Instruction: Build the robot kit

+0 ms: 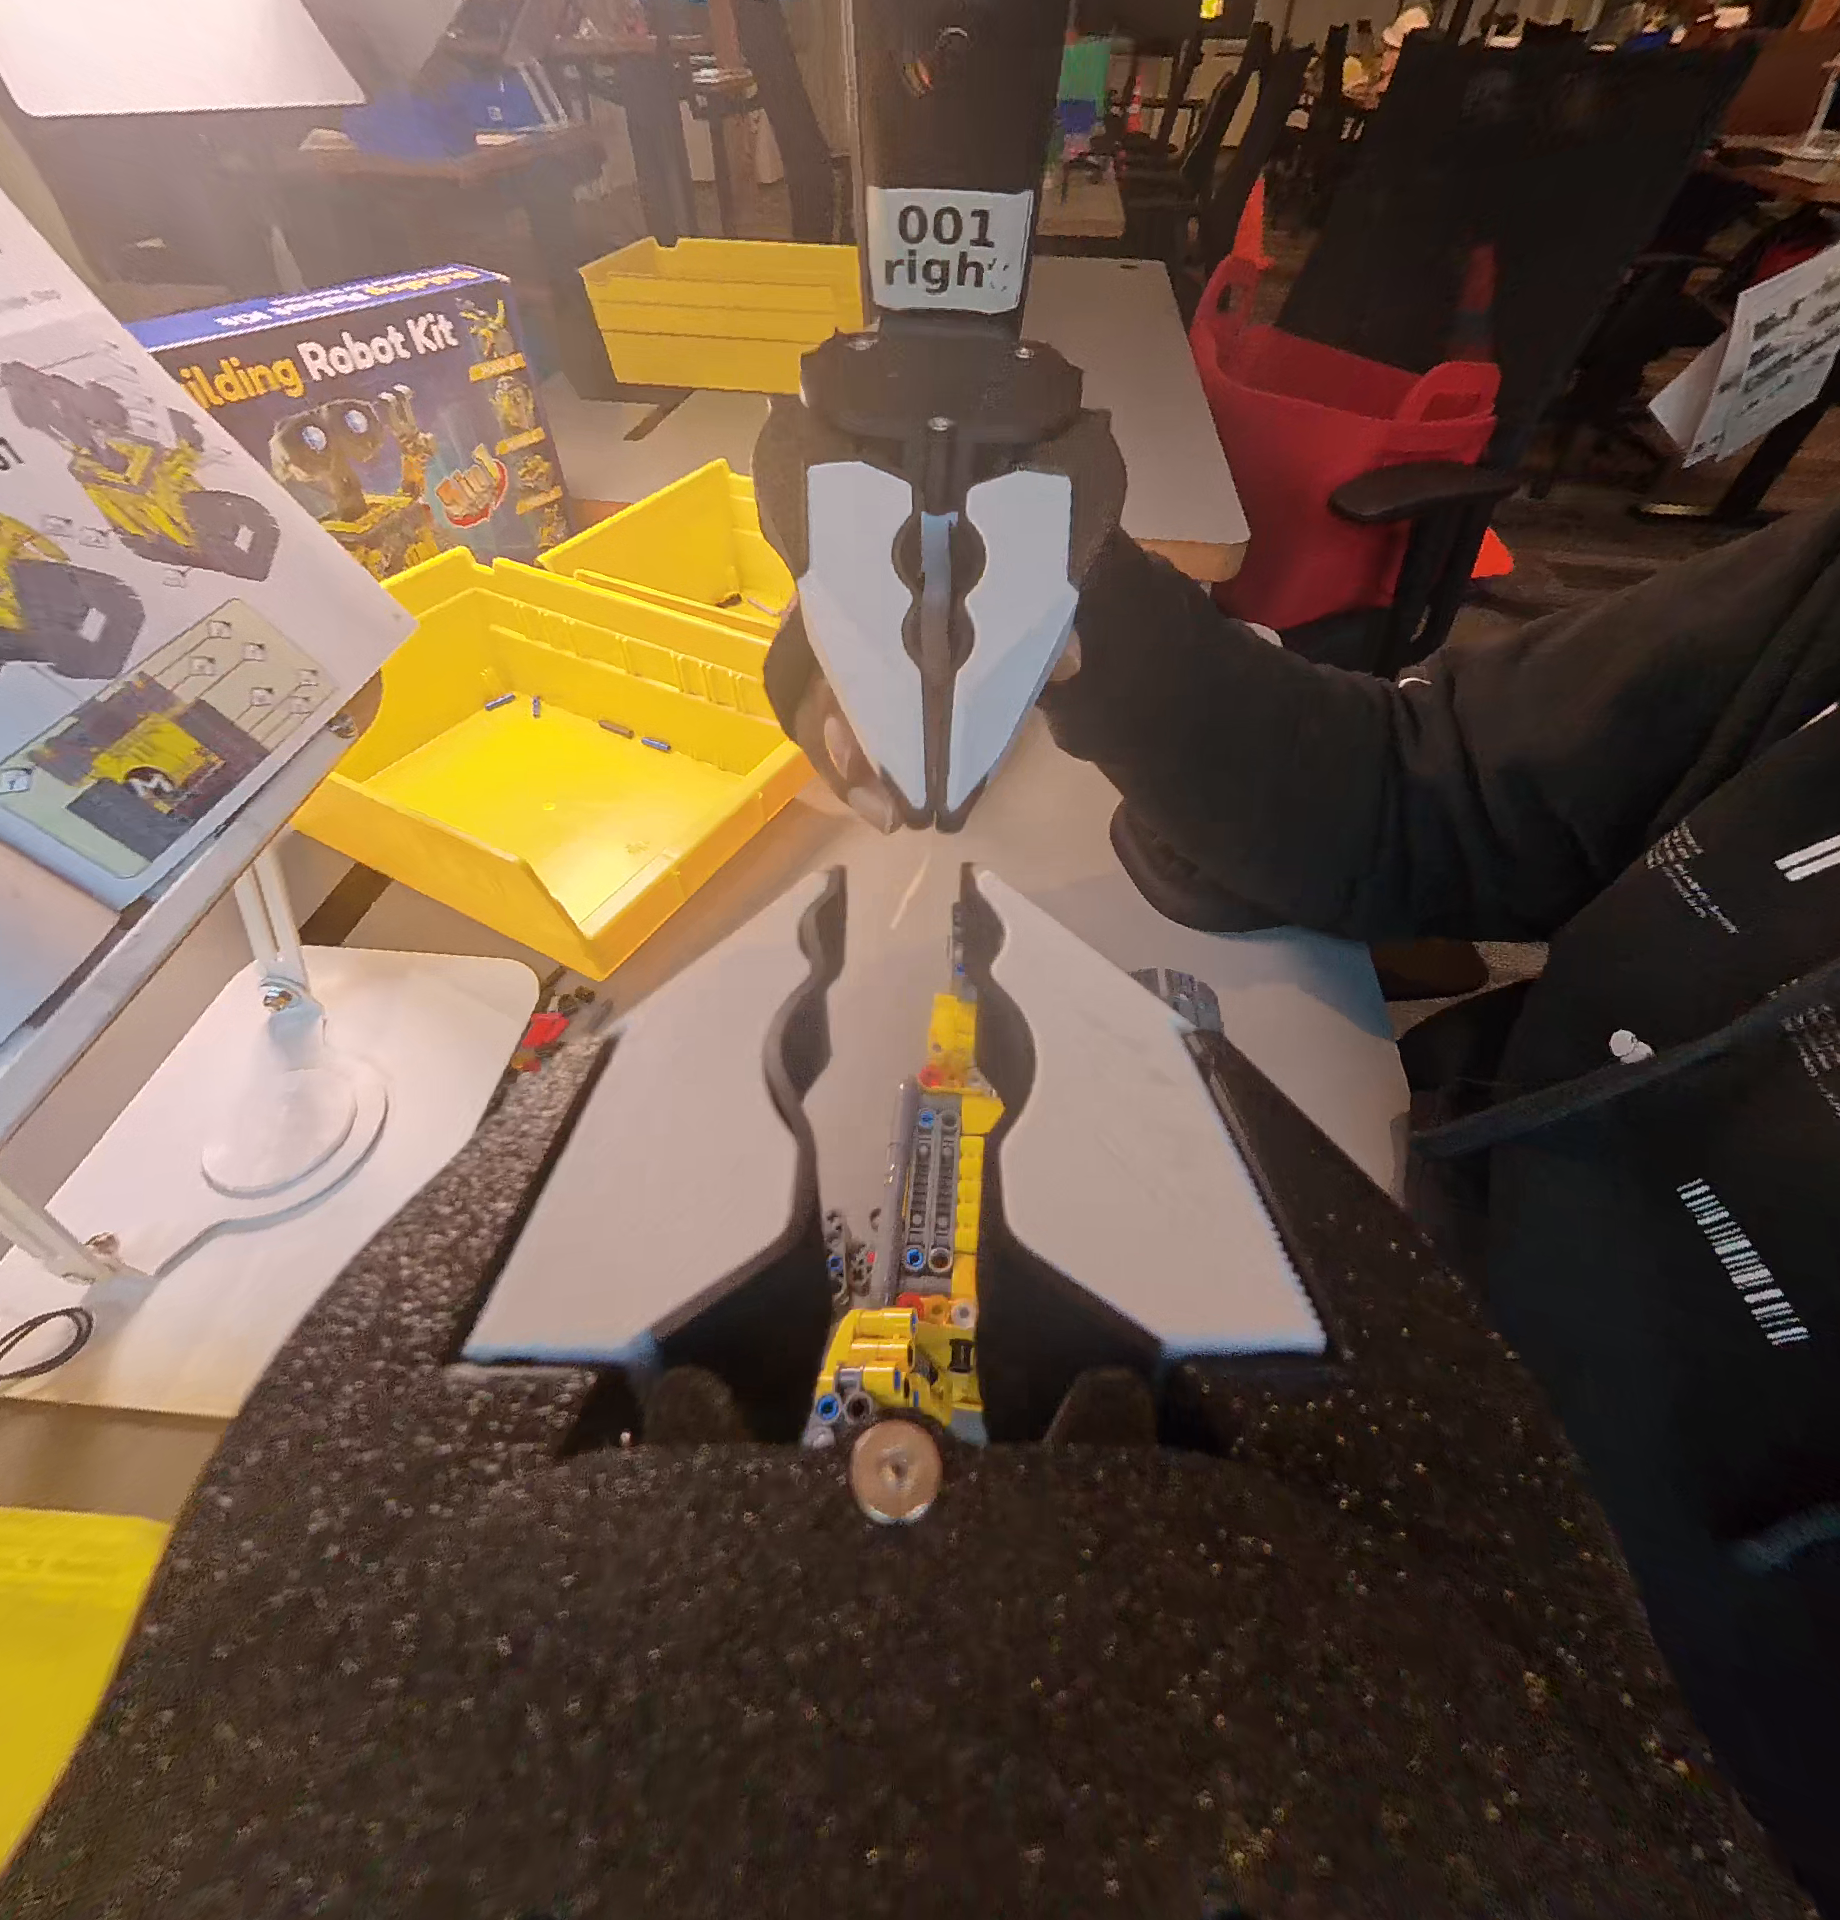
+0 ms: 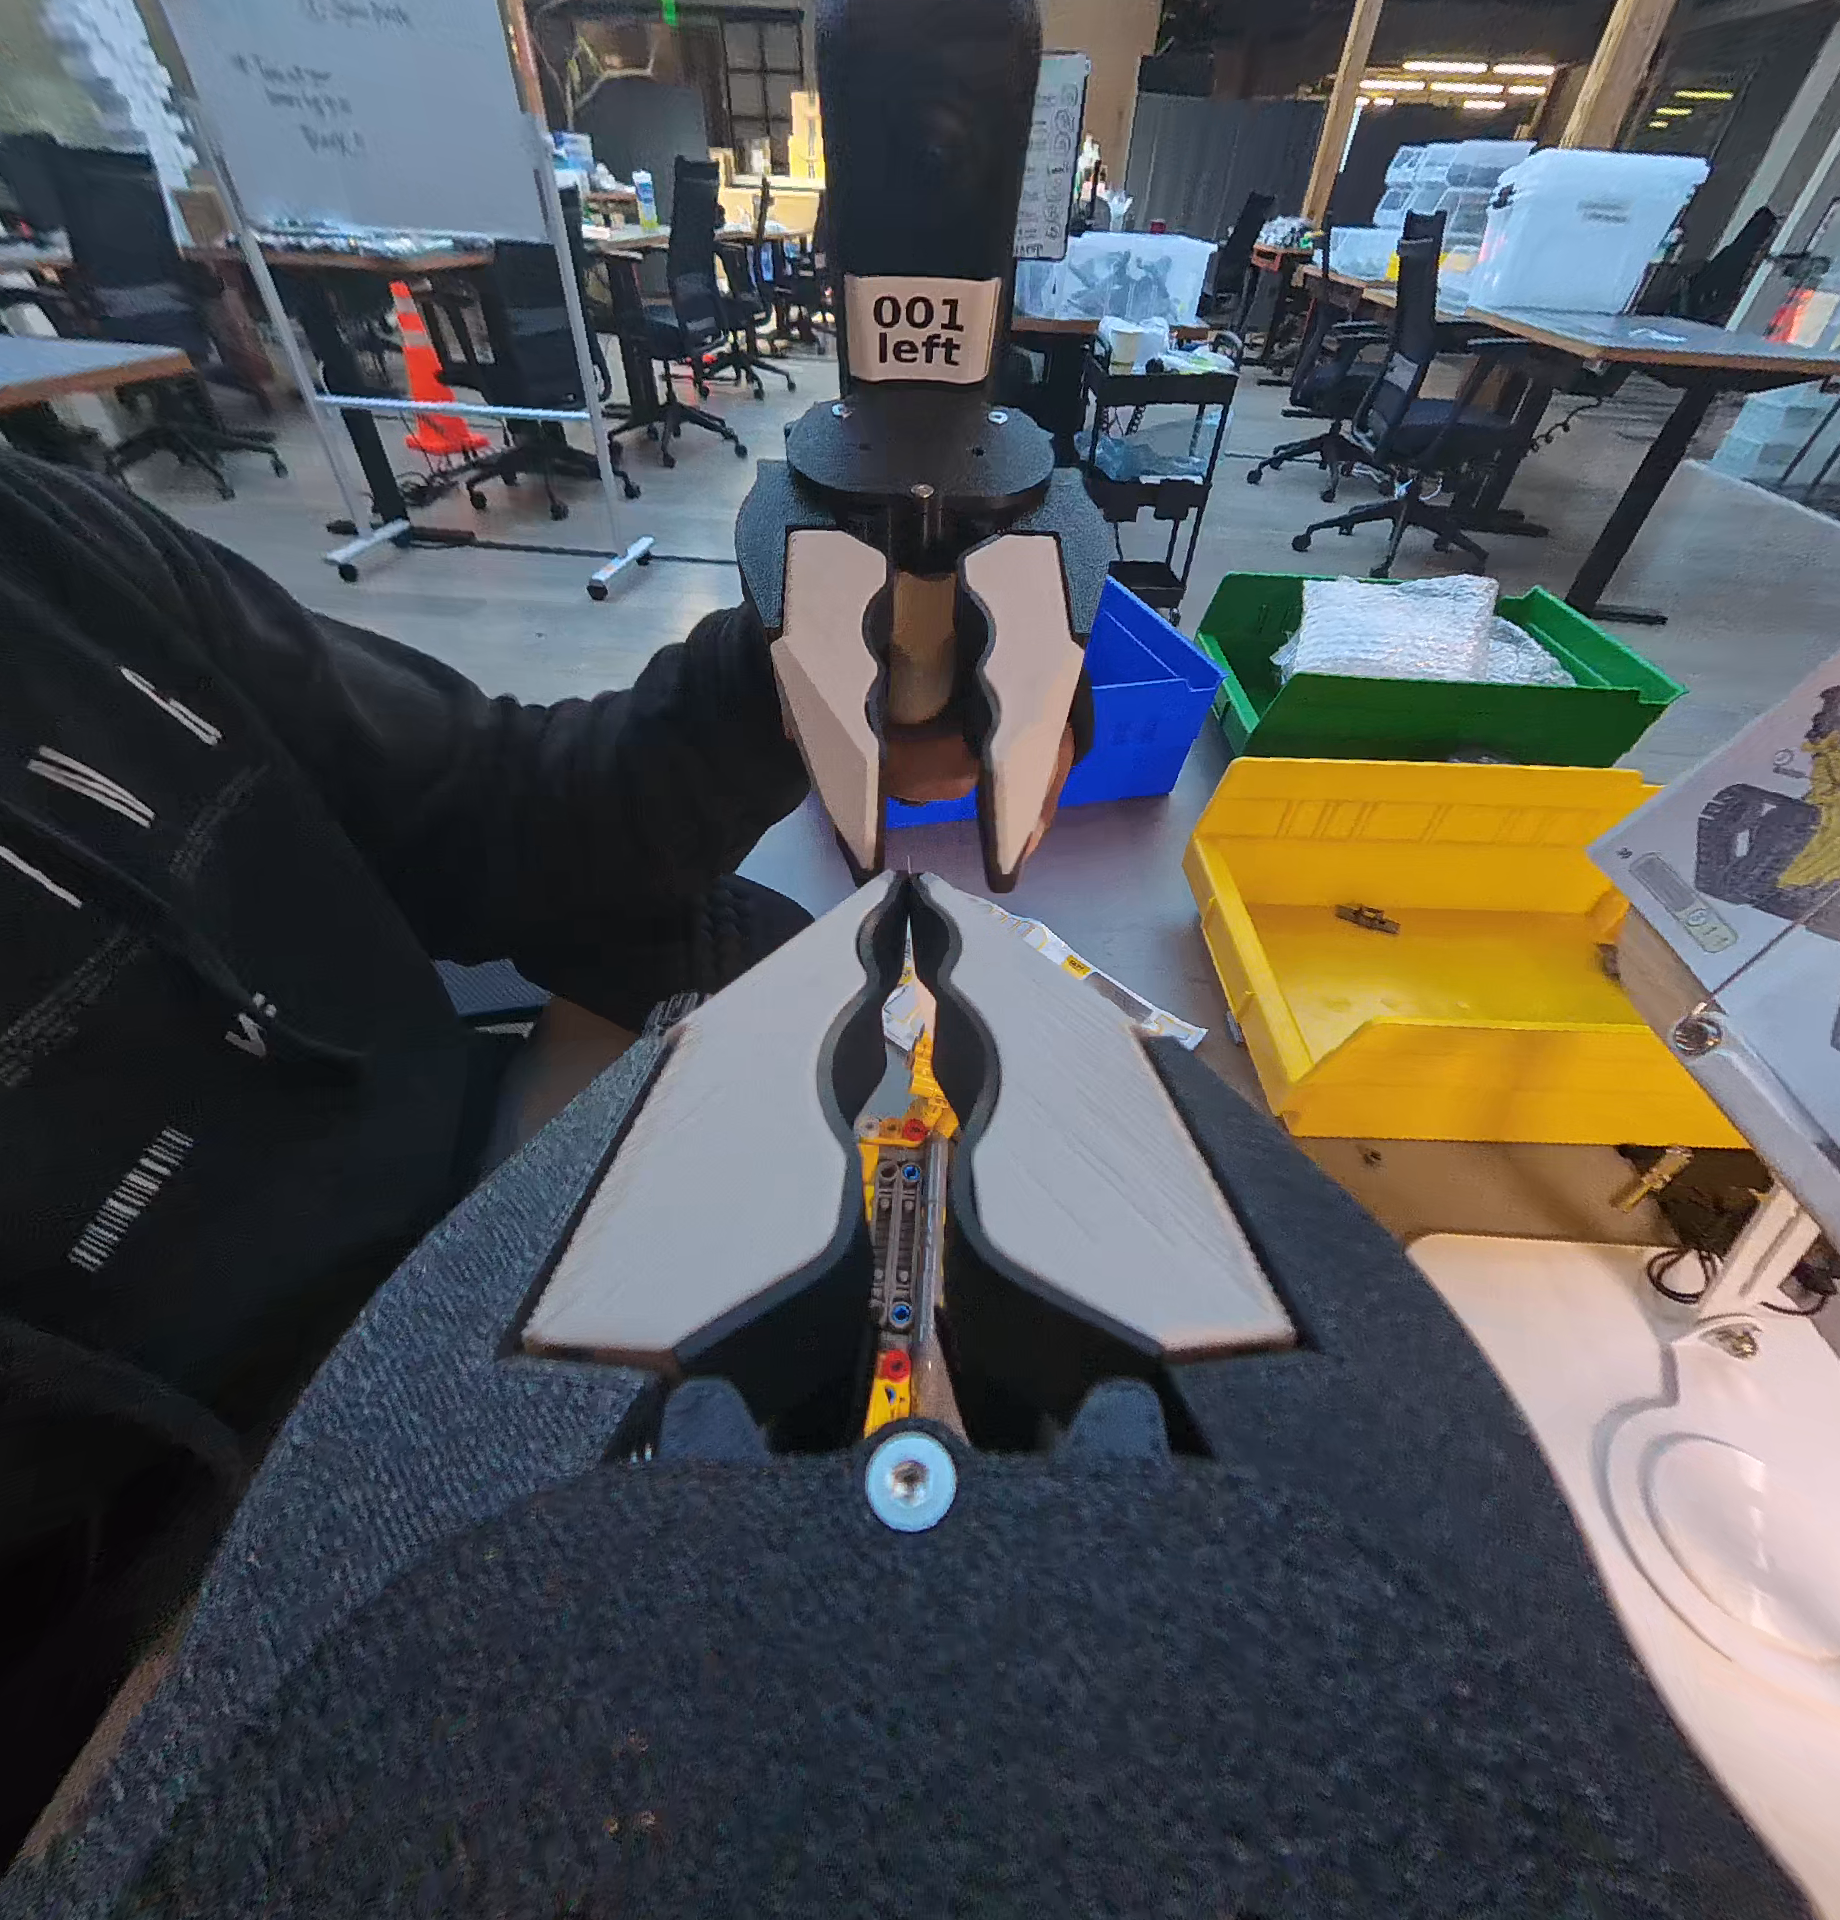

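On the desk, tip to tip: left gripper, fingers apart; right gripper, fingers together at the tips, nothing visibly pinched. Beneath both, a yellow and grey brick-built model lies lengthwise. Beside: yellow bins, kit box, instruction booklet on a stand.
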`<state>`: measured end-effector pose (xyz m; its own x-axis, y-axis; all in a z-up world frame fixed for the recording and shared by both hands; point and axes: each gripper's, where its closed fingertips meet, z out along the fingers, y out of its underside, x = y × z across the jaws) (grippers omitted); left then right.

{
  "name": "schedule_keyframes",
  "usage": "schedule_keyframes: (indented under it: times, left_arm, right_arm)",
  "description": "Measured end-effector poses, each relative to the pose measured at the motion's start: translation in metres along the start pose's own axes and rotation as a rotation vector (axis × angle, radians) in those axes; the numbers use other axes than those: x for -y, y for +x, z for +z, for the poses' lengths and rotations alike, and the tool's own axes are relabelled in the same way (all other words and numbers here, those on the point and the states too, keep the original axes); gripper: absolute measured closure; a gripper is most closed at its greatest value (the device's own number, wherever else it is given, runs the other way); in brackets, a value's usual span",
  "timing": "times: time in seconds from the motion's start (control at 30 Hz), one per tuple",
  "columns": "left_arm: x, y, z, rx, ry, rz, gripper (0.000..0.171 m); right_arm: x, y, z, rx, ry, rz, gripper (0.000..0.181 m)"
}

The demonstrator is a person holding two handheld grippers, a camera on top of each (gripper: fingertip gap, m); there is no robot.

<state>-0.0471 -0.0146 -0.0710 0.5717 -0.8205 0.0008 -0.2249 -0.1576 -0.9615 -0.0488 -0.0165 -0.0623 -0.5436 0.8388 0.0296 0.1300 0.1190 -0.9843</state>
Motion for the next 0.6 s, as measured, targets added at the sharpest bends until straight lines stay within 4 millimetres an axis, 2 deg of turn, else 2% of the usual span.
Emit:
schedule_keyframes:
  times: [0.1, 0.2, 0.27, 0.33, 0.4, 0.47, 0.6]
  left_arm:
    - [-0.013, -0.012, -0.009, 0.070, -0.050, 0.019, 0.138]
    - [-0.054, -0.014, -0.017, 0.071, -0.184, 0.016, 0.127]
    - [-0.086, -0.013, -0.024, 0.064, -0.250, 0.003, 0.125]
    - [-0.109, -0.010, -0.029, 0.050, -0.261, -0.019, 0.124]
    - [-0.122, -0.011, -0.032, 0.051, -0.245, -0.031, 0.124]
    - [-0.126, -0.008, -0.031, 0.021, -0.224, -0.028, 0.125]
    - [-0.147, -0.008, -0.027, -0.026, -0.300, 0.038, 0.125]
  right_arm:
    - [0.003, 0.008, -0.005, 0.003, 0.028, 0.111, 0.181]
    - [-0.011, 0.008, -0.009, 0.043, 0.000, 0.261, 0.181]
    - [-0.027, 0.002, -0.010, 0.073, -0.025, 0.379, 0.181]
    - [-0.044, -0.006, -0.010, 0.090, -0.044, 0.495, 0.181]
    - [-0.054, -0.014, -0.009, 0.102, -0.043, 0.600, 0.181]
    - [-0.064, -0.021, -0.005, 0.095, -0.064, 0.663, 0.181]
    - [-0.076, -0.028, 0.004, 0.072, -0.107, 0.740, 0.181]
